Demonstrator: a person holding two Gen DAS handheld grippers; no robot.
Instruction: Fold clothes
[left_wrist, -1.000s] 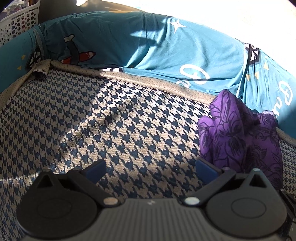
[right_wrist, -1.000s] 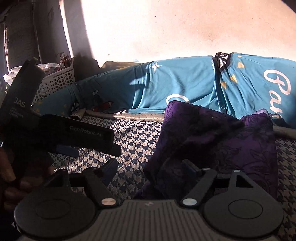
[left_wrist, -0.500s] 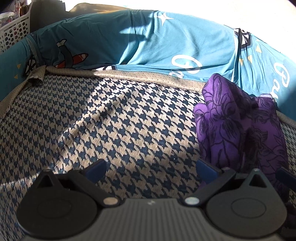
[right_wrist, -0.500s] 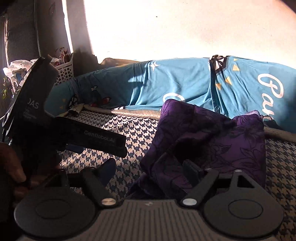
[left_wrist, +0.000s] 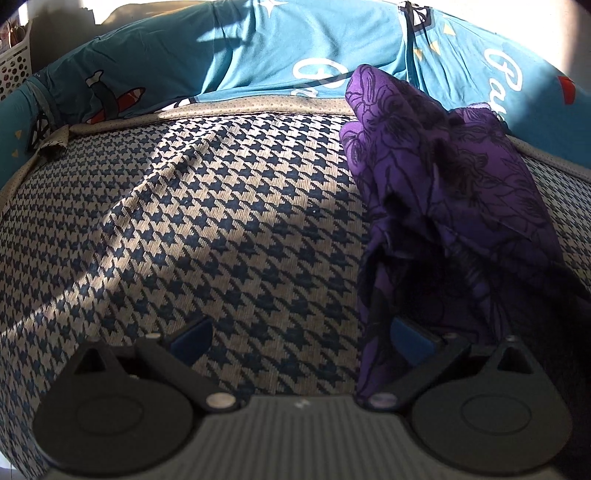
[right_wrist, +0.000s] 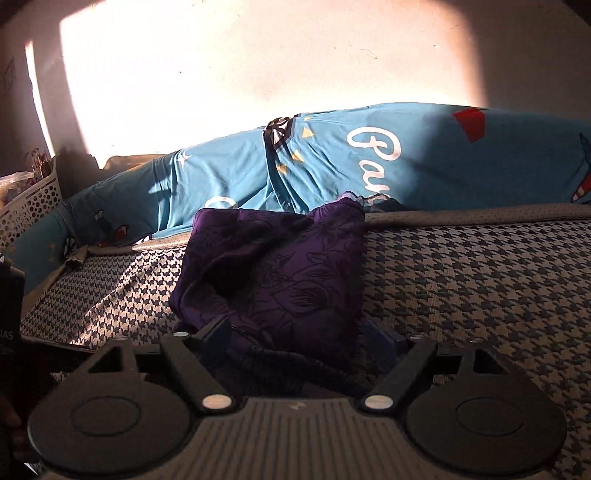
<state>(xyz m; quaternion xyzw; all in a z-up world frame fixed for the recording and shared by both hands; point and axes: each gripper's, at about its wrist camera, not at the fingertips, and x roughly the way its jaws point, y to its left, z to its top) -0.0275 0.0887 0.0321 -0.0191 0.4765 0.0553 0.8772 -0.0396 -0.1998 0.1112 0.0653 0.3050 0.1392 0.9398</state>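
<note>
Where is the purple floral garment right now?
The purple floral garment lies bunched on the houndstooth mattress, just in front of the teal bolster. It is centre in the right wrist view and right of centre in the left wrist view.

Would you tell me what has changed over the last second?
The purple cloth has come closer to the left gripper, now draping over its right finger. The right gripper swung right. Both grippers stay open; the houndstooth cover and blue sheet lie unchanged.
</note>
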